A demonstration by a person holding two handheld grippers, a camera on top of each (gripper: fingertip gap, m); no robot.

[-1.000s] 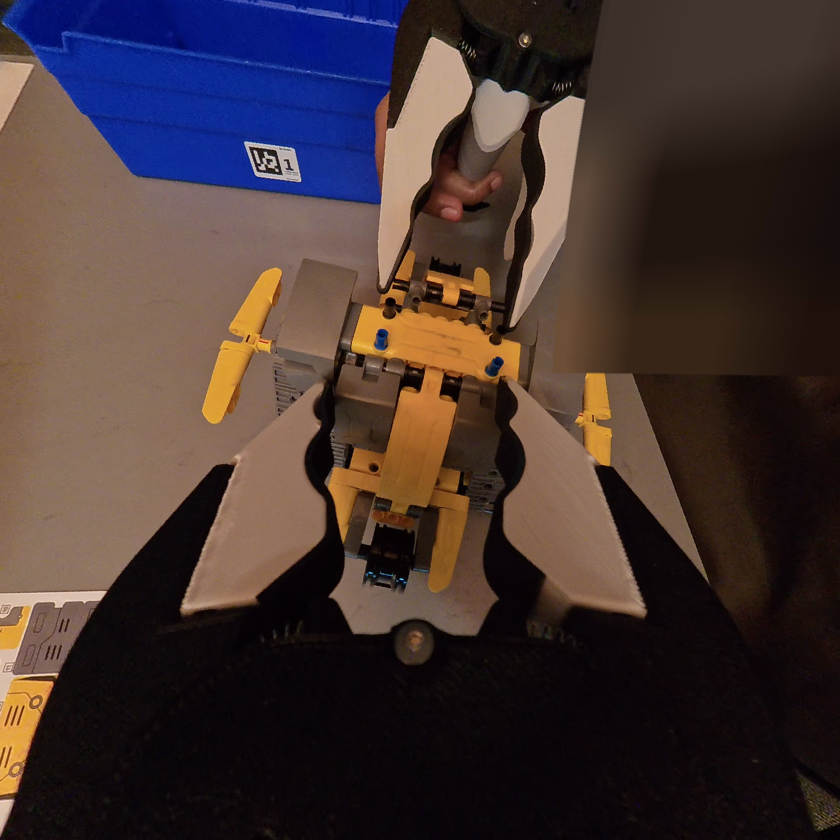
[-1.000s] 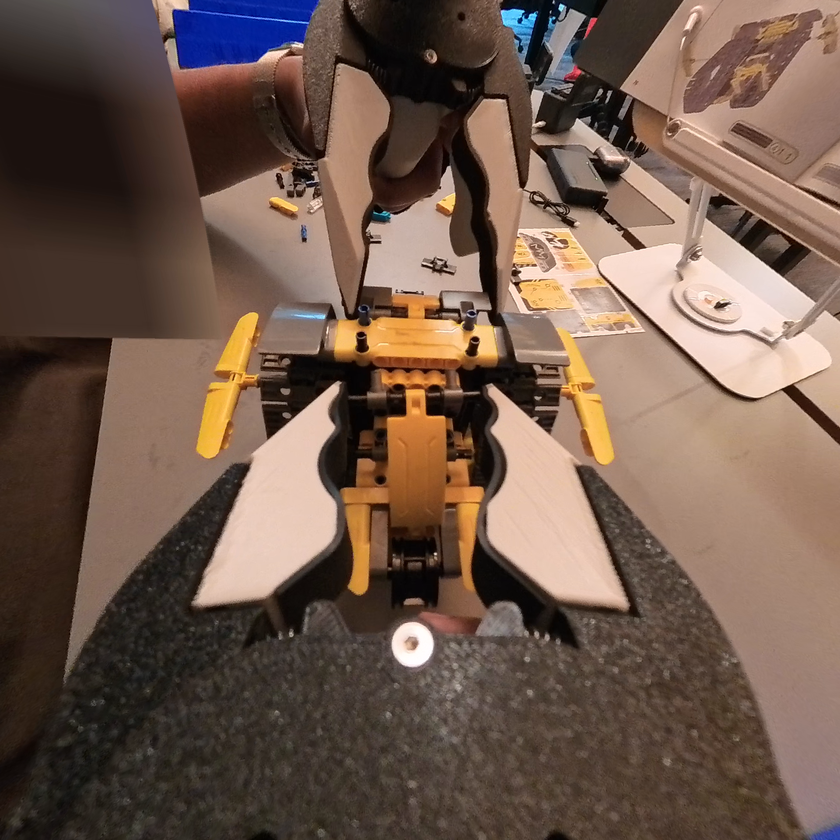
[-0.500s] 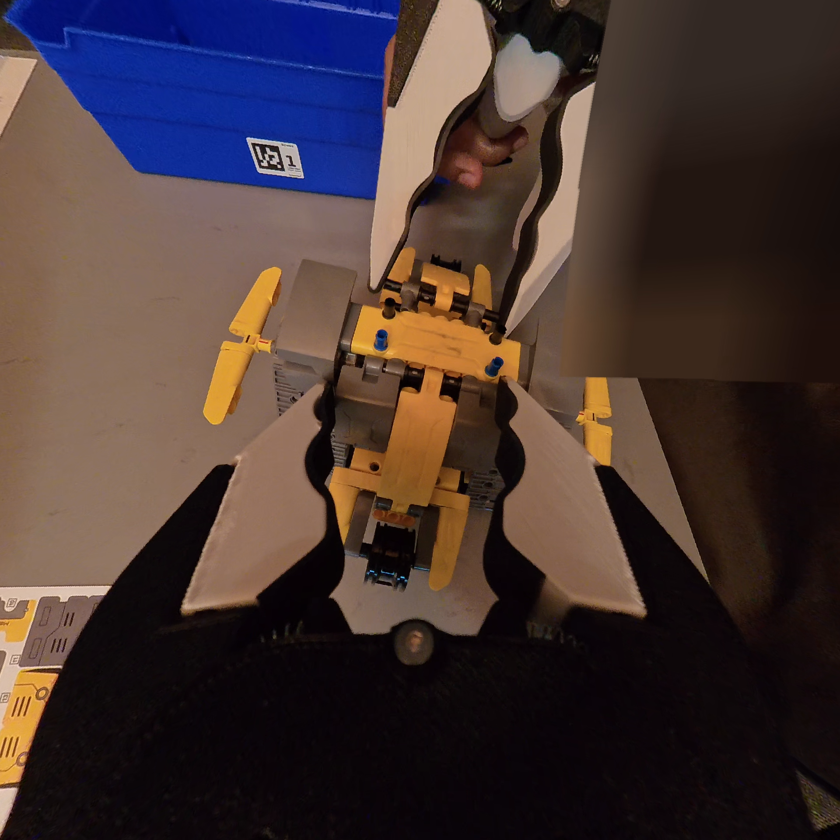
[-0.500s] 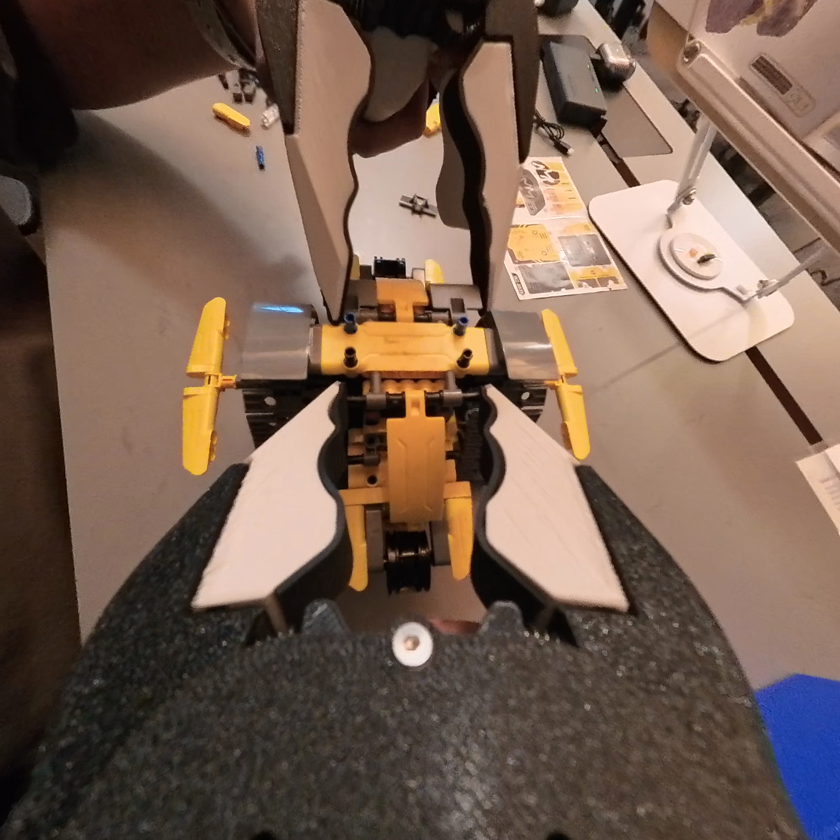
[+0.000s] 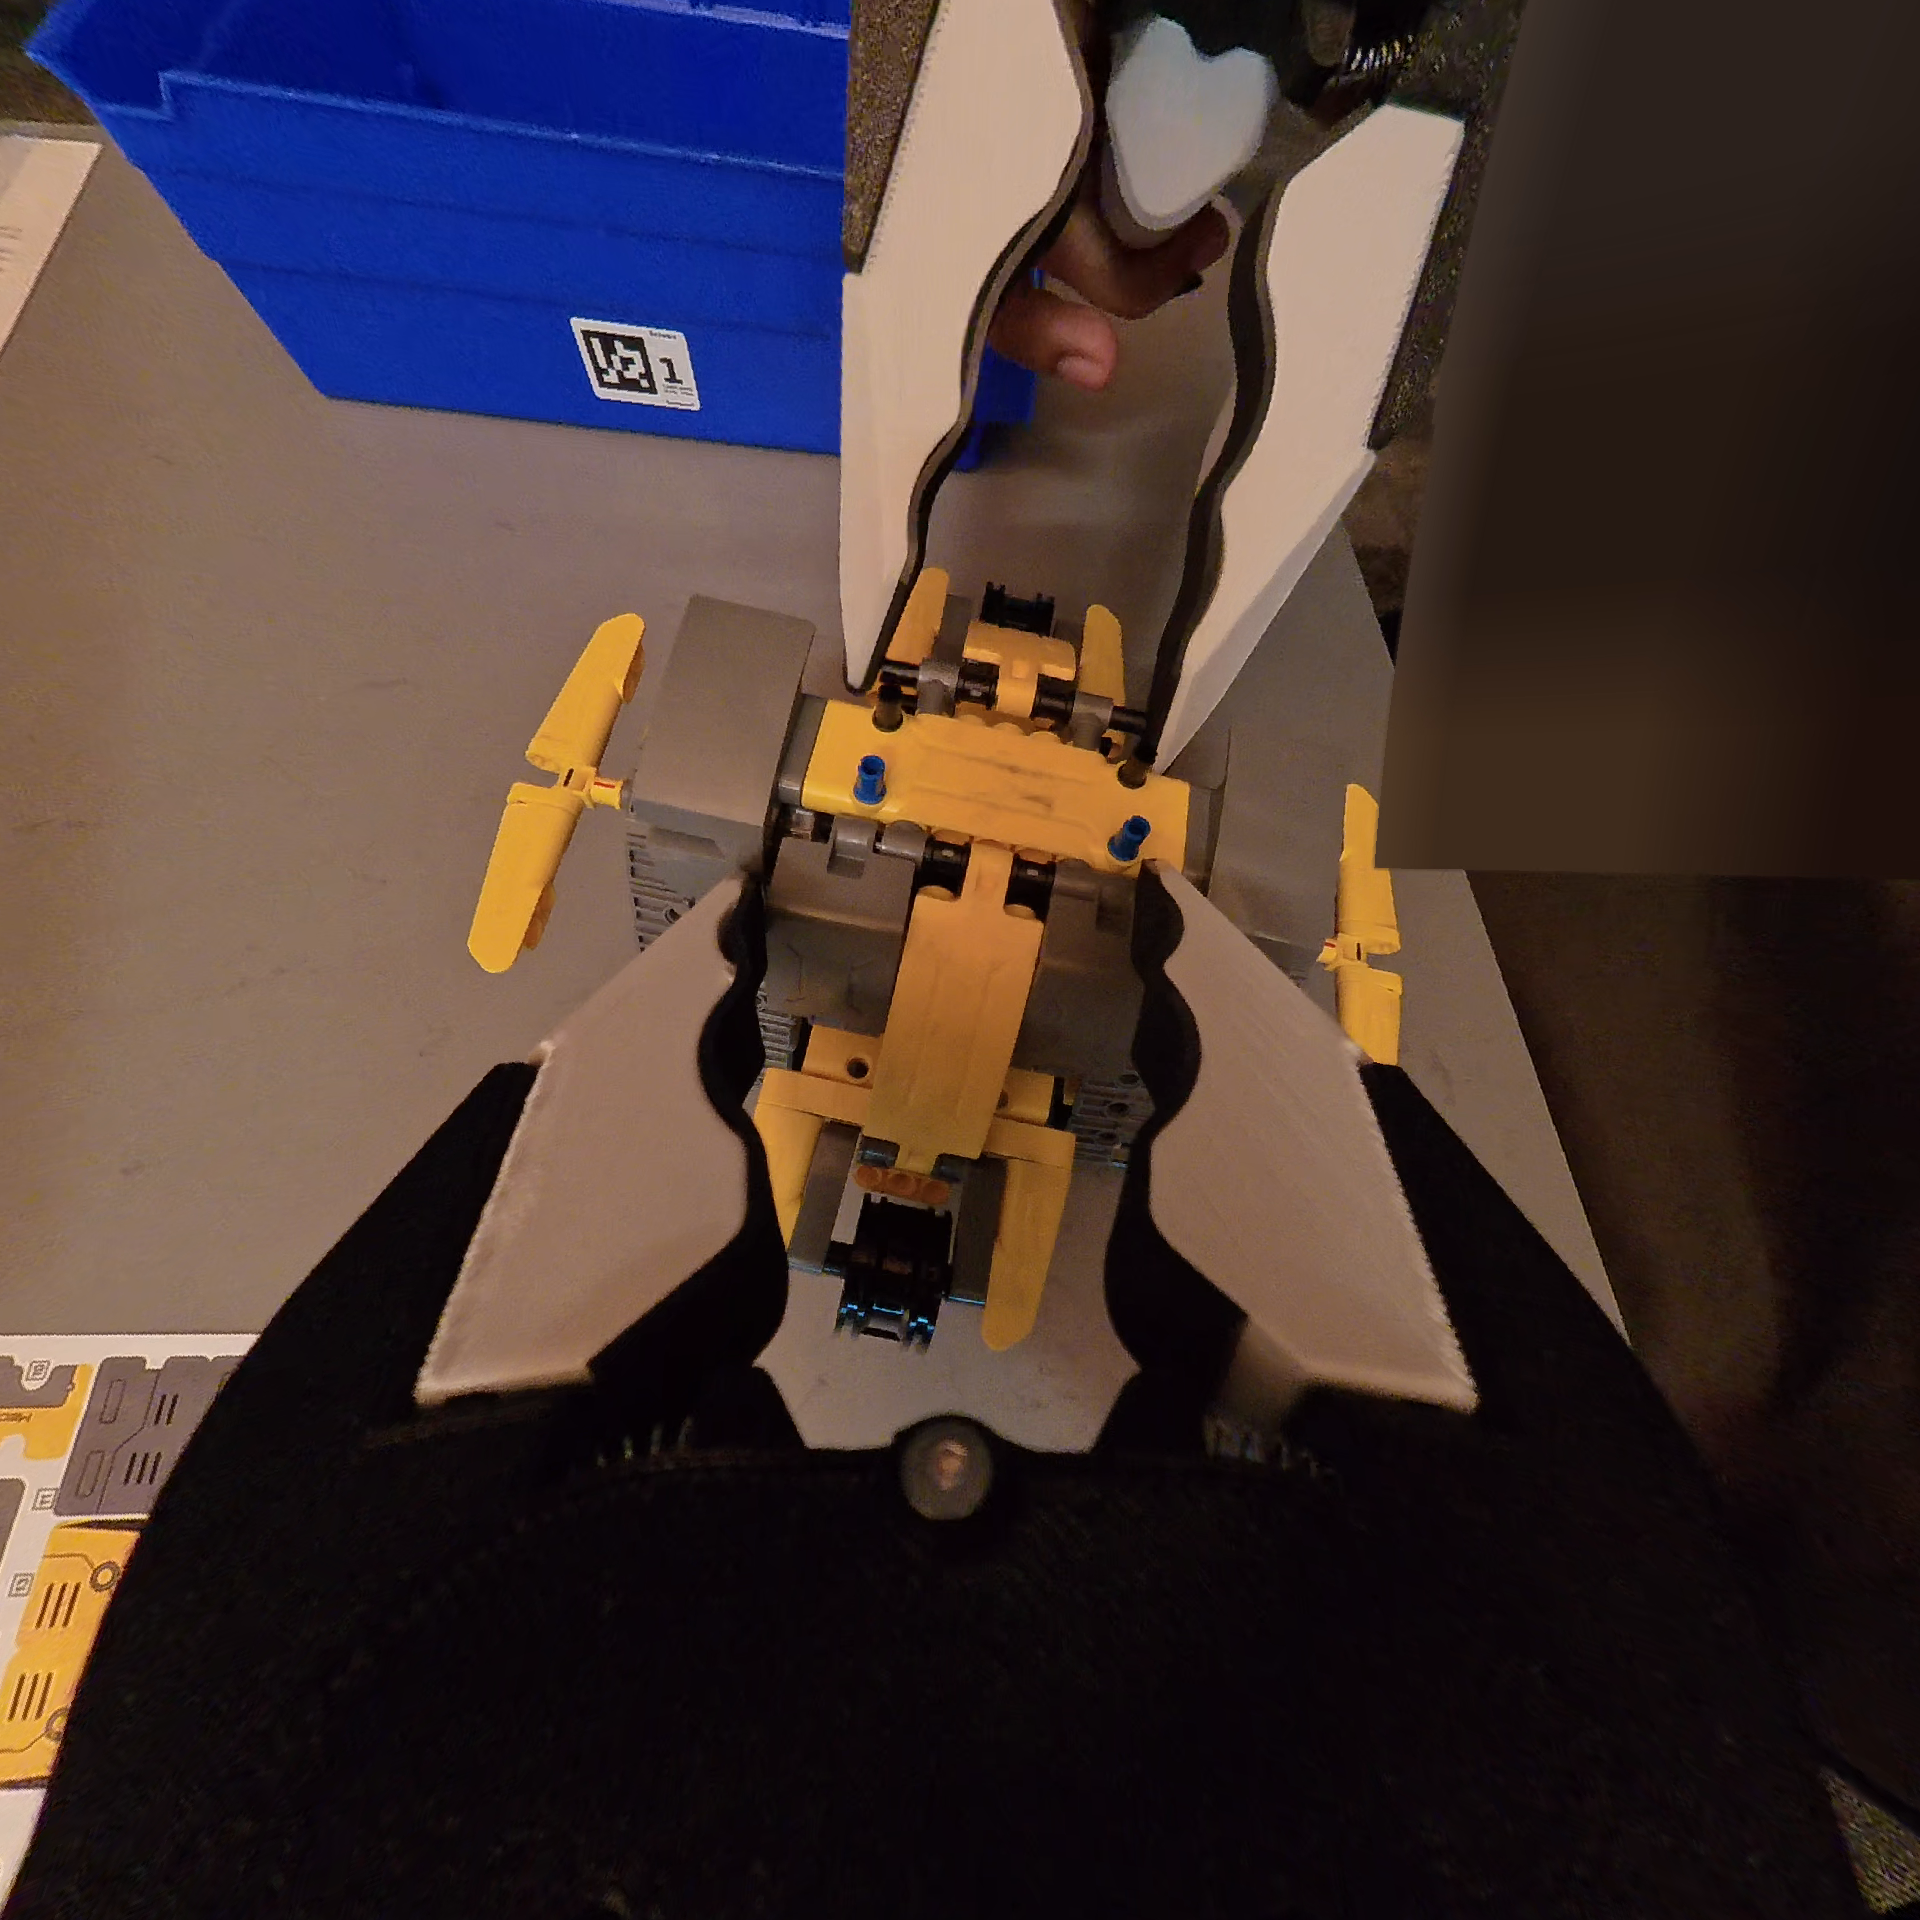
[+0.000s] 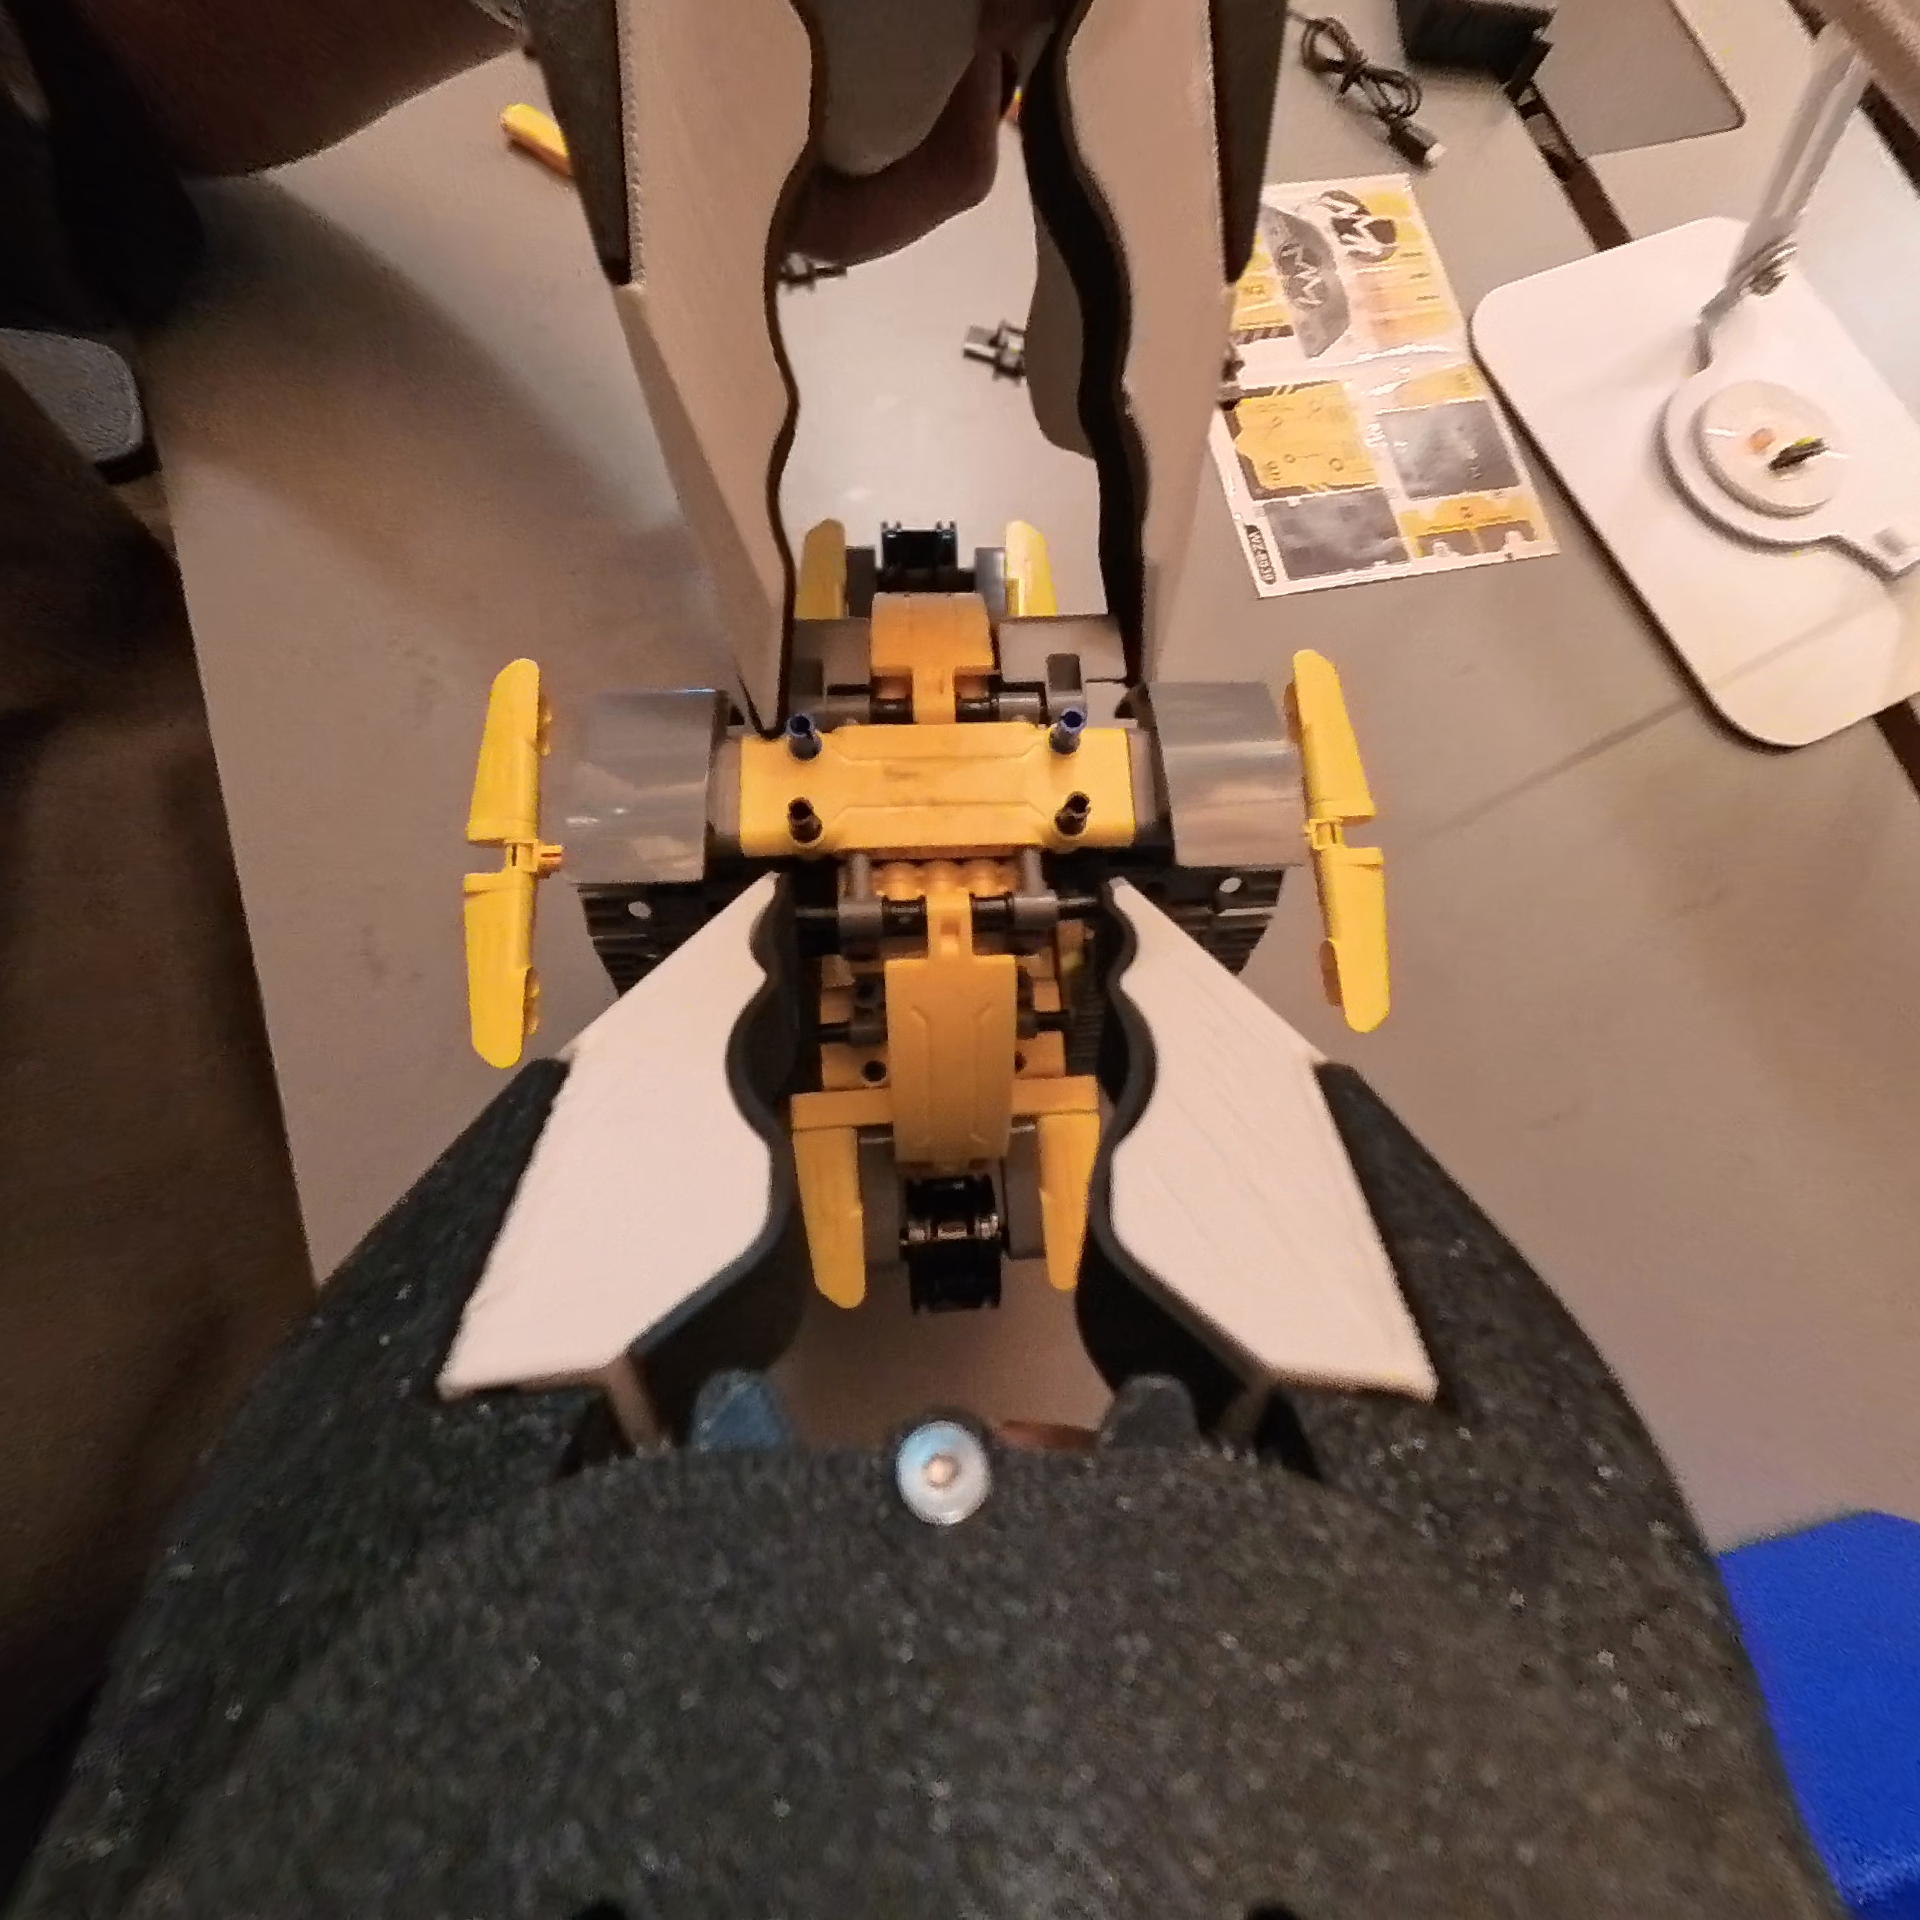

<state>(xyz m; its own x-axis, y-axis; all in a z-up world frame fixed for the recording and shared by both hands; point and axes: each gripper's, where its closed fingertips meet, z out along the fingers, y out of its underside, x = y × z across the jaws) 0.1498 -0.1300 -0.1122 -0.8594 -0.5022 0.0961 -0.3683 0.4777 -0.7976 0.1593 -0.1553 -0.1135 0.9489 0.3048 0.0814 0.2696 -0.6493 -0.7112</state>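
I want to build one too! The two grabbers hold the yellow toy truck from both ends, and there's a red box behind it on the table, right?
Almost. The box is blue, not red; the left wrist view shows it behind the yellow toy truck on the table. The rest fits: the left gripper and right gripper have their jaws around the truck's opposite ends.

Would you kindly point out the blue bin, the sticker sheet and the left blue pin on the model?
blue bin (image 5: 499, 229), left wrist view, on its front wall.
sticker sheet (image 6: 1382, 416), right wrist view, on the sheet's middle.
left blue pin (image 5: 871, 777), left wrist view, on its upright shaft.
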